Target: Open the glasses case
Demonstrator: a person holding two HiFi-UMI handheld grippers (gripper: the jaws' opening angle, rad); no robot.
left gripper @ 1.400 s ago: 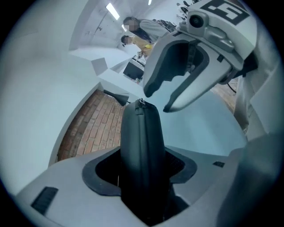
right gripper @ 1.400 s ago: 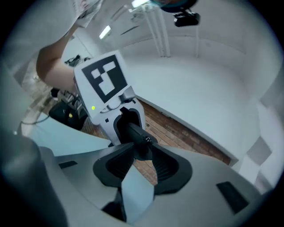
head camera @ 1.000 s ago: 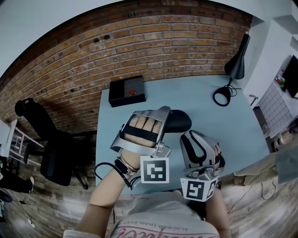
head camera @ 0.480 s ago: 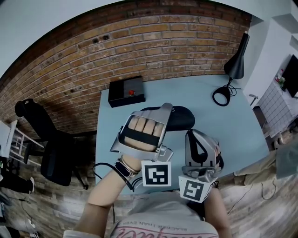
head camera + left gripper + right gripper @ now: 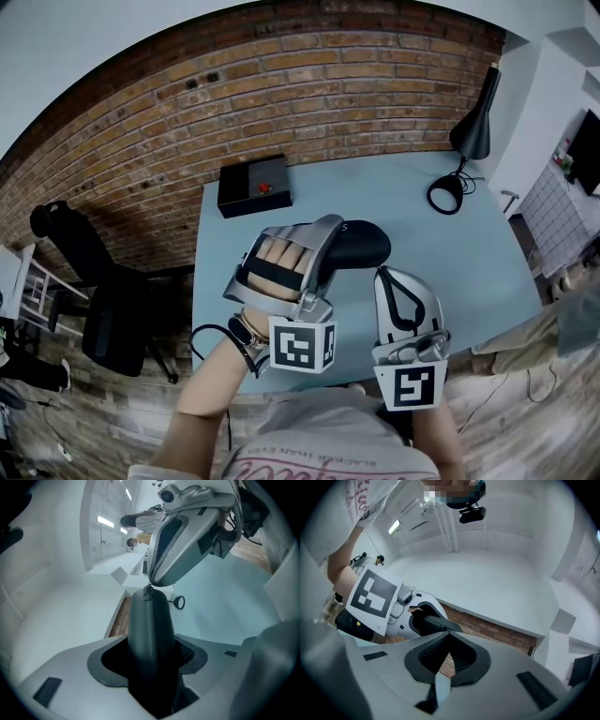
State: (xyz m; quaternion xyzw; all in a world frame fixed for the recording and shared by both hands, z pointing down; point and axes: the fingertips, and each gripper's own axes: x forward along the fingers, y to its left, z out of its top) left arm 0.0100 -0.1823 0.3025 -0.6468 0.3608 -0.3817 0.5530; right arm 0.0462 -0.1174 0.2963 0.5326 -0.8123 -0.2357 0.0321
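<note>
In the head view a black glasses case is held above the blue table. My left gripper is shut on its left part; in the left gripper view the case runs away from me between the pads of my left gripper. My right gripper meets the case's right end from below. Its jaws have just been closing and now stand tip to tip, pinching a small tab at the end of the case, as my right gripper shows in its own view and my right gripper in the left gripper view.
A black box with a red button lies at the table's far left. A black desk lamp and its coiled cable stand at the far right. A brick wall runs behind; an office chair stands left of the table.
The right gripper's jaws have closed at the case's right end and that hand has rolled, its marker cube now facing up. The left gripper tilted slightly, still gripping the case.
</note>
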